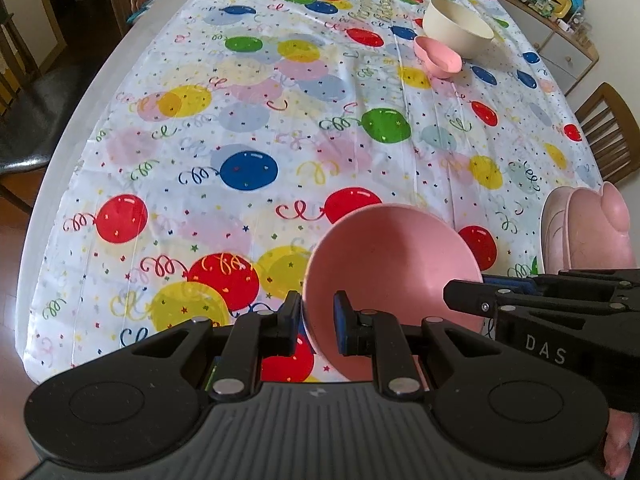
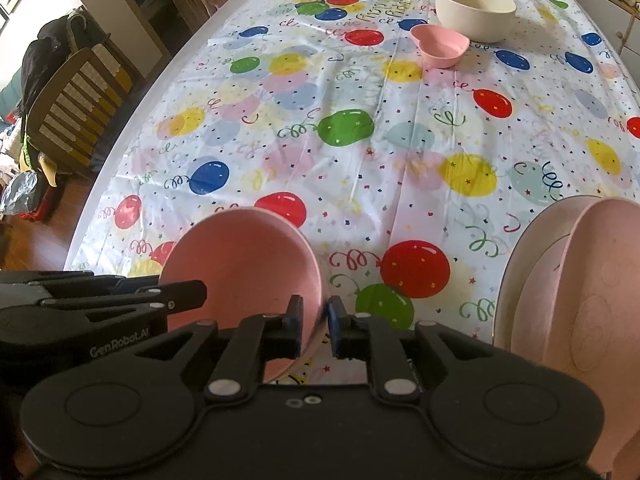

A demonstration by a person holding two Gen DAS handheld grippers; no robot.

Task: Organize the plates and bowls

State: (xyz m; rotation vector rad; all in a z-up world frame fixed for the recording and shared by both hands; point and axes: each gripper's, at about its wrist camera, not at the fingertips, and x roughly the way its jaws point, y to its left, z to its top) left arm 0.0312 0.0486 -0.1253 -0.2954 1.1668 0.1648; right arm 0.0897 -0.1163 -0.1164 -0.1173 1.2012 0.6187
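On the balloon tablecloth [image 1: 248, 128], both grippers are pinching the pink bowl's [image 1: 394, 252] rim narrowly; lift evenly.

Tablecloth [image 1: 280, 128]: white, printed with red, blue, green and yellow balloons, paler pink and grey-blue ones behind, curly streamers, small star confetti. Round bowl [image 1: 384, 264]: matte pink inside and out. Heart-shaped dish [image 1: 438, 58]: same pink. Deep bowl [image 1: 458, 28]: cream. Stacked plates [image 2: 560, 280]: pale pink, faint embossed circles. Left gripper [image 1: 318, 320] and right gripper [image 2: 314, 326]: black, blue pads.
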